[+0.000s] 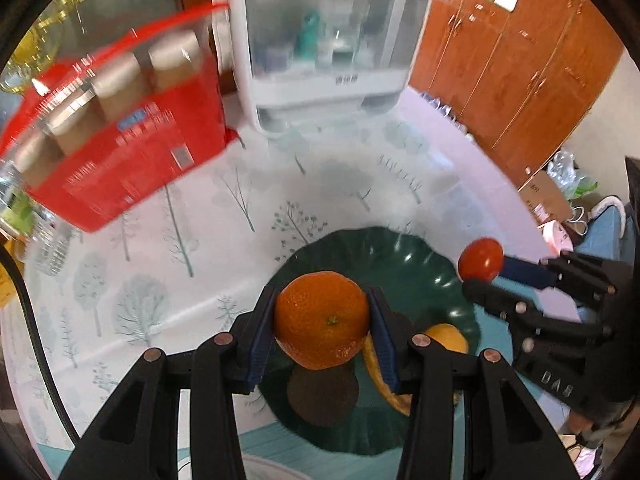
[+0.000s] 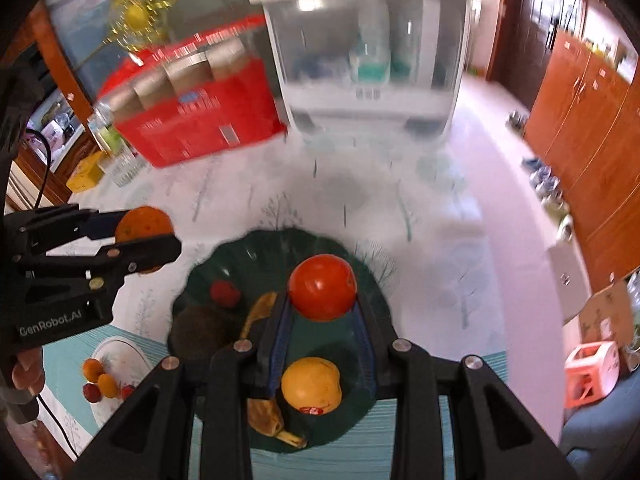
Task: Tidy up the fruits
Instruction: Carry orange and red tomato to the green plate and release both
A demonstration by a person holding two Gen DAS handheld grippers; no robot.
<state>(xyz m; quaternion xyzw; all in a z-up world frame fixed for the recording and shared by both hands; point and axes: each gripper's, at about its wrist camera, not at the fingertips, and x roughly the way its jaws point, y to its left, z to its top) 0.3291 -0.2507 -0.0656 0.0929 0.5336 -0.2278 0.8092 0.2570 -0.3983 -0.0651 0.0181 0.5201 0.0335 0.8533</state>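
My left gripper (image 1: 322, 296) is shut on an orange mandarin (image 1: 322, 320) and holds it above a dark green scalloped plate (image 1: 400, 256). Off to its right, my right gripper (image 1: 482, 276) grips a red tomato (image 1: 480, 264). In the right wrist view that gripper (image 2: 322, 300) is shut on the tomato (image 2: 322, 286) over the same plate (image 2: 200, 272). The plate holds a small red fruit (image 2: 225, 292), a banana (image 2: 260, 312), a yellow fruit (image 2: 311, 384) and a dark brown fruit (image 2: 200, 328). At the left, the left gripper (image 2: 150, 232) carries the mandarin (image 2: 144, 220).
A red box of jars (image 1: 120, 152) and a white countertop appliance (image 1: 320, 40) stand at the table's far side. A white plate (image 2: 120, 352) with several small fruits (image 2: 100, 380) lies left of the green plate. Wooden cabinets (image 1: 520, 80) line the right. The tablecloth (image 1: 160, 280) has a tree print.
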